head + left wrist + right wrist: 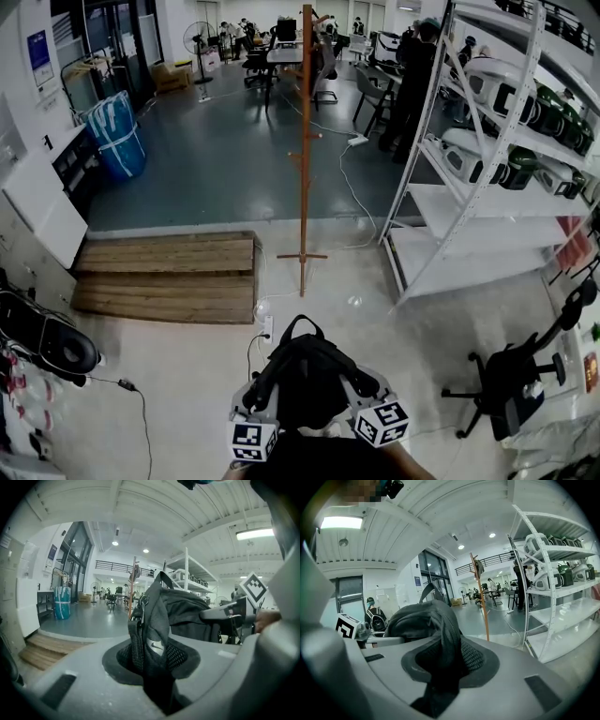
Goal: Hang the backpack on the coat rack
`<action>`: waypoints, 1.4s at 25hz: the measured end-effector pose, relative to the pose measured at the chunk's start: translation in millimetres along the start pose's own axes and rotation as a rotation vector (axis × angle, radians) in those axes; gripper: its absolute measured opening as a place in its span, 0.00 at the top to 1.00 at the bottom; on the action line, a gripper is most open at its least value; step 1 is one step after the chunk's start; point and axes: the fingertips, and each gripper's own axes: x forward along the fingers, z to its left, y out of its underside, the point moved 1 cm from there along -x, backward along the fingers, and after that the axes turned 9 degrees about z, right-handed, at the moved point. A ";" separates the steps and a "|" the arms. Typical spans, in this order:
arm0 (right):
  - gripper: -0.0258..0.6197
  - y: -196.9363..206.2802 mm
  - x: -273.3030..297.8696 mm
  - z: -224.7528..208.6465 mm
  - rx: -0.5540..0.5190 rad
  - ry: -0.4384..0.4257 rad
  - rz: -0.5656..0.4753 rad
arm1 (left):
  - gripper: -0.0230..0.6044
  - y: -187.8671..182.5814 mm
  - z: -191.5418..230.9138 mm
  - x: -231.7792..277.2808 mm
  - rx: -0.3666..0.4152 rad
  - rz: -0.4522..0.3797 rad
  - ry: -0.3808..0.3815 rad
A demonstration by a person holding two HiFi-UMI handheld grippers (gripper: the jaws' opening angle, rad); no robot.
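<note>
A black backpack (305, 373) hangs in the air between my two grippers at the bottom of the head view, its top loop pointing forward. My left gripper (265, 396) is shut on a padded mesh shoulder strap (151, 649) on the bag's left side. The right gripper (362, 384) is shut on the other mesh strap (446, 660). The wooden coat rack (305, 141) stands straight ahead on the pale floor, some way off, its cross foot (302, 255) just past the bag. The coat rack (131, 592) shows beyond the bag in the left gripper view, and the coat rack (482, 597) in the right one.
Low wooden pallet steps (169, 277) lie left of the rack. White metal shelving (487, 169) with appliances stands at the right, and a black office chair (511, 375) sits near right. A power strip with its cable (265, 328) lies on the floor ahead. A person (412, 80) stands by the shelves.
</note>
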 end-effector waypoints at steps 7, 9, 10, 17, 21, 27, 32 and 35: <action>0.82 -5.9 26.5 16.4 0.014 0.027 -0.004 | 0.80 -2.8 31.7 3.8 0.007 0.009 0.030; 0.82 -7.9 35.7 22.9 0.017 0.031 -0.010 | 0.80 -4.5 42.7 4.4 0.005 0.018 0.038; 0.81 -10.0 41.1 25.1 0.019 0.034 -0.015 | 0.80 -7.4 48.7 6.3 0.011 0.015 0.042; 0.82 -27.4 69.0 24.8 0.037 0.040 -0.018 | 0.80 -27.0 73.6 25.3 0.013 -0.009 0.045; 0.81 -41.0 92.0 13.6 0.037 0.037 -0.020 | 0.80 -39.0 86.4 48.5 0.019 -0.014 0.050; 0.81 -57.8 133.2 -15.5 0.048 0.027 -0.010 | 0.80 -51.8 103.1 94.1 0.015 0.013 0.039; 0.81 -77.2 173.3 -52.8 0.073 0.013 0.001 | 0.80 -69.0 117.8 148.3 0.022 0.033 0.024; 0.81 -90.4 197.7 -71.6 0.075 0.006 0.000 | 0.80 -80.0 127.3 177.1 0.010 0.049 0.023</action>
